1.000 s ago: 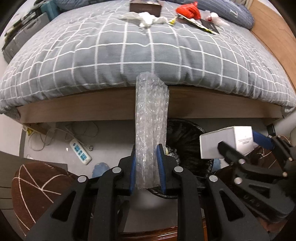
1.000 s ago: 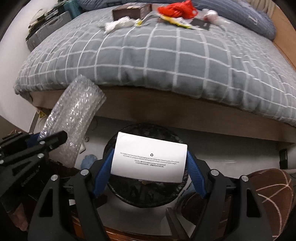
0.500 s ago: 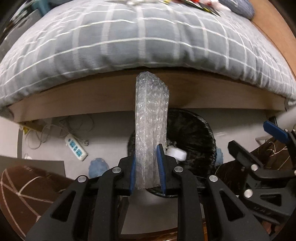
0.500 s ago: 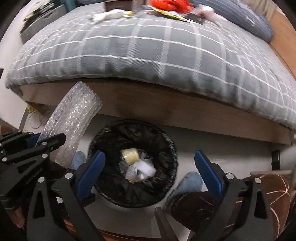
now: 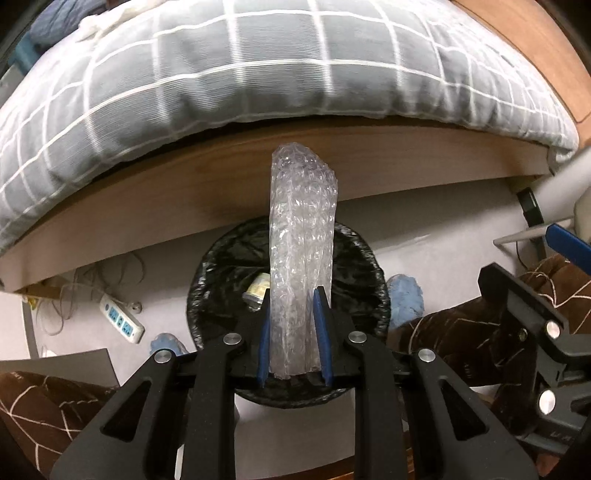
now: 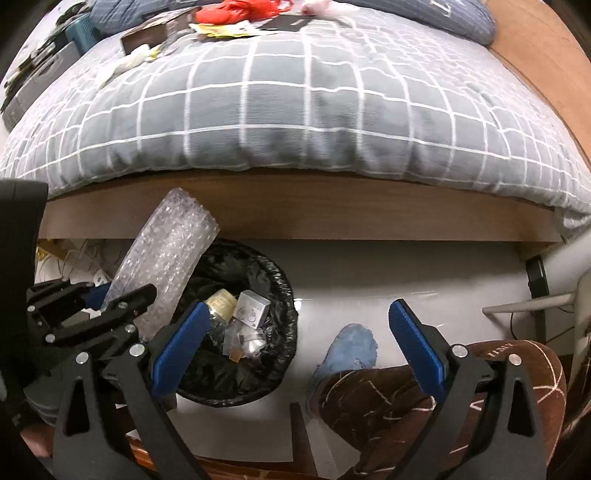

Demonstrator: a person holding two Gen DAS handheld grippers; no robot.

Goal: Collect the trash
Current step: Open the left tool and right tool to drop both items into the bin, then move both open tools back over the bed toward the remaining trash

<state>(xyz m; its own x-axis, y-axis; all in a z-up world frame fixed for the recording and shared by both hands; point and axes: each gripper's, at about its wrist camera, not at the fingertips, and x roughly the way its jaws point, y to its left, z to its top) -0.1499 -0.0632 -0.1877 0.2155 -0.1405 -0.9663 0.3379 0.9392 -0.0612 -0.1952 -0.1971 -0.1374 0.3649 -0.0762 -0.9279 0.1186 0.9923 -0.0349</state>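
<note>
My left gripper (image 5: 292, 295) is shut on a tall roll of clear bubble wrap (image 5: 301, 251), which stands upright over the black-lined trash bin (image 5: 221, 266) on the floor. In the right wrist view the roll (image 6: 166, 266) leans over the bin's left rim (image 6: 273, 273), with the left gripper (image 6: 107, 295) below it. My right gripper (image 6: 295, 321) is open and holds nothing; its left finger hangs above the bin, its right one over the floor. A small white box (image 6: 253, 310) lies among the bin's trash. Red wrapping (image 6: 236, 9), a dark box (image 6: 147, 35) and white tissue (image 6: 133, 61) lie on the bed.
The bed's wooden frame (image 6: 332, 210) runs just behind the bin, with a grey checked duvet (image 6: 295, 110) hanging over it. A blue slipper (image 6: 347, 350) and brown patterned fabric (image 6: 424, 406) lie right of the bin. A power strip (image 5: 122, 319) with cables sits at the left.
The right gripper opened and the white box it held dropped into the bin; it then shifted right. The left gripper carried the bubble wrap roll over the bin.
</note>
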